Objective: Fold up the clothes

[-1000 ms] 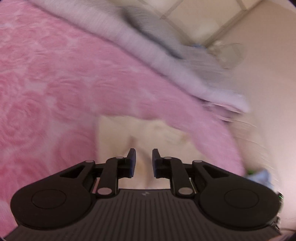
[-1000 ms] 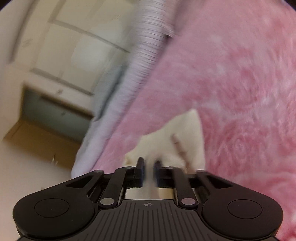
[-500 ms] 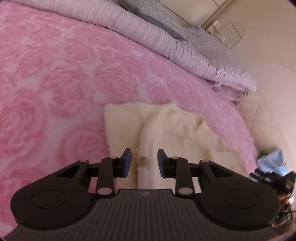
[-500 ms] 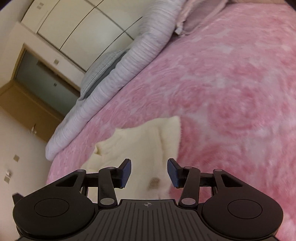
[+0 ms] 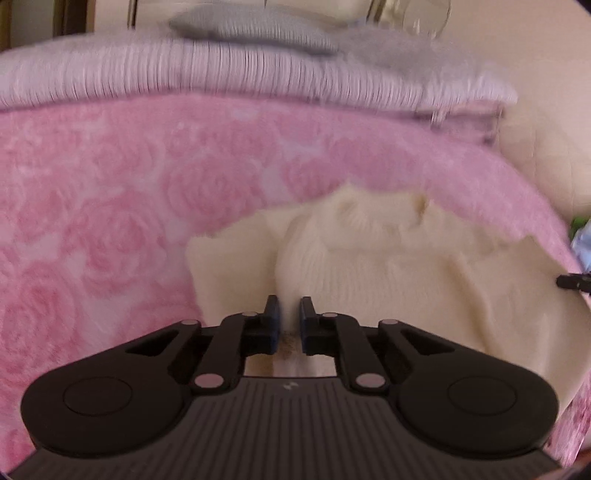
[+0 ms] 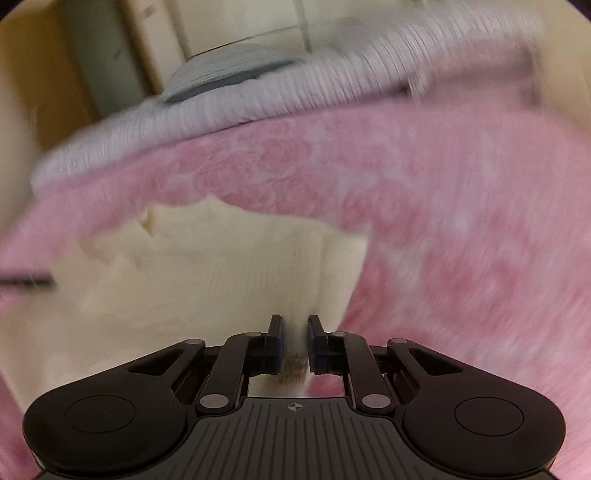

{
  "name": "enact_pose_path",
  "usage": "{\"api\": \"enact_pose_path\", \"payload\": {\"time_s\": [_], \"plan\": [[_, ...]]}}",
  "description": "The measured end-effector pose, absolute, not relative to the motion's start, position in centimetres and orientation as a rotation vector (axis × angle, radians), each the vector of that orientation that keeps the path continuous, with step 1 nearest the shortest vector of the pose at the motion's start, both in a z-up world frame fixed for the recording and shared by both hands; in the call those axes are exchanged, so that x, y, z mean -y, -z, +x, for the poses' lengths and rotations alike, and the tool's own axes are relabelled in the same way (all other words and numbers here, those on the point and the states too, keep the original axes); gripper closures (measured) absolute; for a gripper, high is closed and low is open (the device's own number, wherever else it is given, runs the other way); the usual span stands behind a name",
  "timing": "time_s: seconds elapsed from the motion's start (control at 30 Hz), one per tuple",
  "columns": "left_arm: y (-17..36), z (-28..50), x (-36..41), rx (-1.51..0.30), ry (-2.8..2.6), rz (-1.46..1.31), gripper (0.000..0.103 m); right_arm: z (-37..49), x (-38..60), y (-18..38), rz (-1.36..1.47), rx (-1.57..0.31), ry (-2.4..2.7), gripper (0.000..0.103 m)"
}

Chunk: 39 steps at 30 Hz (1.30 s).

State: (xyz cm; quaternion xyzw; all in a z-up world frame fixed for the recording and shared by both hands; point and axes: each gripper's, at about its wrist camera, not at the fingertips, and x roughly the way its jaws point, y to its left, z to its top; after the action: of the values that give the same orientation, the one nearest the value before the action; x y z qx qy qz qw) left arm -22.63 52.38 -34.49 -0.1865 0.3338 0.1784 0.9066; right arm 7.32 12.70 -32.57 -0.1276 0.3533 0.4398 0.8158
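Observation:
A cream knit sweater (image 5: 388, 266) lies on a pink rose-patterned blanket (image 5: 110, 221). It also shows in the right wrist view (image 6: 207, 273). My left gripper (image 5: 289, 310) is shut on a folded sleeve edge of the sweater, with cloth between the pads. My right gripper (image 6: 294, 328) is shut on the sweater's right edge, with cloth between its pads. The tip of the right gripper (image 5: 574, 282) shows at the left view's right edge. Both views are blurred by motion.
A lilac striped duvet (image 5: 258, 74) and a grey pillow (image 5: 251, 27) lie across the far side of the bed. Wardrobe doors and a doorway (image 6: 92, 55) stand behind. The bed's edge drops off at the right (image 5: 546, 177).
Both grippers have closed from open onto the sweater's edges. Both cameras have swung to face the head of the bed, and the sweater now lies wider across the view.

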Motion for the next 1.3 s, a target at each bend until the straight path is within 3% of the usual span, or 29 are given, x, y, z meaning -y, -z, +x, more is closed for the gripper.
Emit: {"api": "enact_pose_path", "payload": {"time_s": [0.1, 0.23, 0.57, 0.67, 0.87, 1.17, 1.3], "plan": [[33.2, -23.3, -52.7, -0.599, -0.403, -0.353, 0.094, 5.2, -13.6, 31.3, -0.388, -0.573, -0.926, 0.093], [32.2, -22.3, -55.6, -0.53, -0.429, -0.396, 0.094, 6.9, -14.8, 30.8, -0.349, -0.488, -0.914, 0.093], [37.4, -17.8, -59.8, -0.583, -0.457, -0.43, 0.094, 13.7, -18.2, 35.9, -0.259, -0.633, -0.887, 0.093], [40.1, -17.1, -60.2, -0.664, -0.479, -0.461, 0.091, 15.5, -18.8, 37.8, -0.211, -0.761, -0.862, 0.092], [39.2, -17.1, -60.6, -0.652, -0.447, -0.499, 0.093, 17.0, -17.5, 37.8, -0.082, -0.827, -0.894, 0.088], [36.9, -18.7, -59.1, -0.414, -0.467, -0.391, 0.094, 15.6, -16.3, 35.3, 0.005, -0.598, -0.909, 0.093], [38.9, -16.9, -60.1, -0.56, -0.501, -0.411, 0.094, 16.2, -16.8, 36.5, 0.001, -0.618, -0.889, 0.093]]}}
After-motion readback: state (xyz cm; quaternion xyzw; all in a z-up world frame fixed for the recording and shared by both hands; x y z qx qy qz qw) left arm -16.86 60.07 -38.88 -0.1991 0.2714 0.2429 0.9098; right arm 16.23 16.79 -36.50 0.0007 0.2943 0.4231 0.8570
